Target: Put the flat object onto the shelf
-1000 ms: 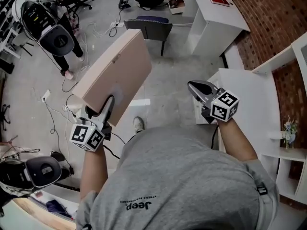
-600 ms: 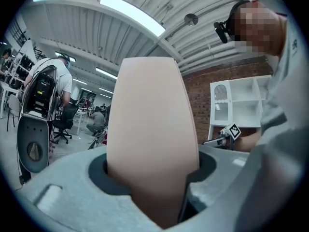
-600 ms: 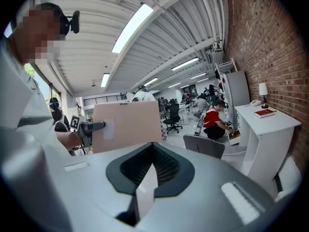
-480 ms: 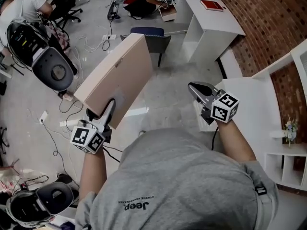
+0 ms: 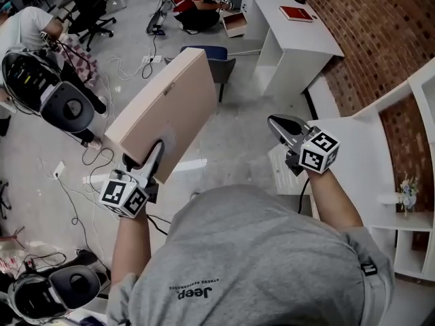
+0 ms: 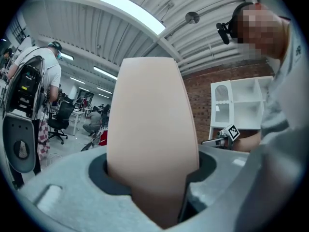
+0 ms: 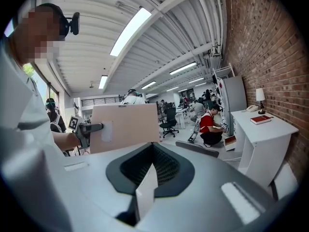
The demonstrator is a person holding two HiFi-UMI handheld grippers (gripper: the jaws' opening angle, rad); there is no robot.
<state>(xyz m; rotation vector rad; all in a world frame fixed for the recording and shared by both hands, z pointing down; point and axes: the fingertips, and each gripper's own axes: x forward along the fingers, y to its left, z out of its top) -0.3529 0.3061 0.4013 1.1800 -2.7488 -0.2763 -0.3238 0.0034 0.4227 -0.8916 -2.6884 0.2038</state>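
Beige board (image 5: 166, 107) unmoved in left gripper (image 5: 153, 155)

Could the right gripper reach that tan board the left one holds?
Probably yes: only open air separates the right gripper from the board, which the left gripper holds up.

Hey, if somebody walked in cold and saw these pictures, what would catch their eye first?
First, the big flat beige board, tilted up over the floor and clamped near its lower edge in the left gripper. Next, the white shelf unit along the brick wall at the right, just beyond the right gripper.
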